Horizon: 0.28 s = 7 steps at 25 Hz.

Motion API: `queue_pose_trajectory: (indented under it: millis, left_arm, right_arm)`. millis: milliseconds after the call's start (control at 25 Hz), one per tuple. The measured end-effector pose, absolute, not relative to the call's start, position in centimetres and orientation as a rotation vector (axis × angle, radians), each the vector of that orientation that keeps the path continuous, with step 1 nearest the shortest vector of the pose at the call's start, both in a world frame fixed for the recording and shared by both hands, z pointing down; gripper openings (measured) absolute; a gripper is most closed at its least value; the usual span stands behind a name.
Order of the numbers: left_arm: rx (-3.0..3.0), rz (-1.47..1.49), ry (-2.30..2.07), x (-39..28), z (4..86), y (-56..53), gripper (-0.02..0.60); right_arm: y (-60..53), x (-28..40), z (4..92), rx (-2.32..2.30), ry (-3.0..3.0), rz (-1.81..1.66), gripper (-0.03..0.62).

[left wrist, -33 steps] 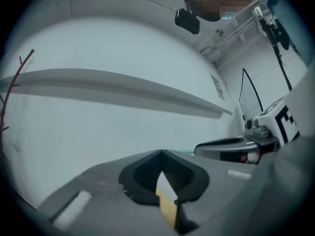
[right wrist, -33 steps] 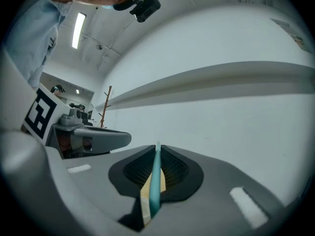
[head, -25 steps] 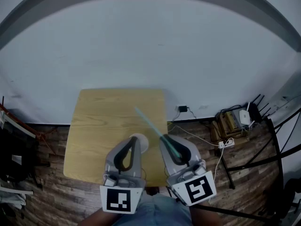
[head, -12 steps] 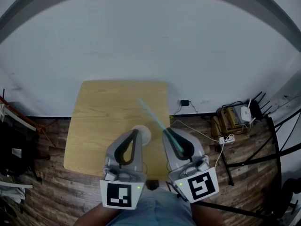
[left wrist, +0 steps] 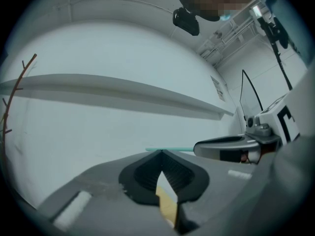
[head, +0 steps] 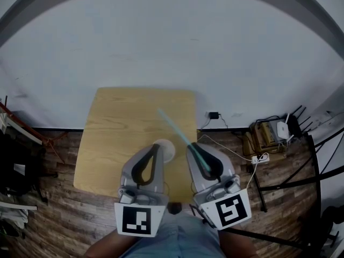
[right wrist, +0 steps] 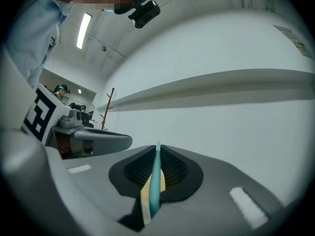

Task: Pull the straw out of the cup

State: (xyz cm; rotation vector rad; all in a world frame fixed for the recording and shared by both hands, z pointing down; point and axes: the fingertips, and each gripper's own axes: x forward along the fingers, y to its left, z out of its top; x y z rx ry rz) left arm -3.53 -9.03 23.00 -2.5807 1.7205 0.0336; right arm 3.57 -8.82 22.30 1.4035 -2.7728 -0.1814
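A teal straw sticks out level from my right gripper, which is shut on it; its far end hangs over the wooden table. In the right gripper view the straw runs up between the closed pads. A white cup stands on the table, mostly hidden behind my left gripper, and the straw is not in it. My left gripper has its tips touching with nothing between them. From the left gripper view the straw and the right gripper's finger show to the right.
A white wall stands behind the table. On the wooden floor to the right lie a power strip, cables and a small white box. Black frame legs stand further right, and dark clutter sits at the left.
The table sits slightly higher in the head view as the camera shifted. Both grippers stay where they were, and the straw stays in the right one.
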Motion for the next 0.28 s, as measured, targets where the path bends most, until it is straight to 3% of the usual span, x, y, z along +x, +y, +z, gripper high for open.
queue_pose_trajectory:
  millis: [280]
  left_arm:
    - [-2.582, 0.038, 1.723, -3.24, 23.02, -8.93, 0.018]
  right_arm:
    - [-8.82, 3.83, 22.26, 1.406, -2.777, -0.184, 0.034]
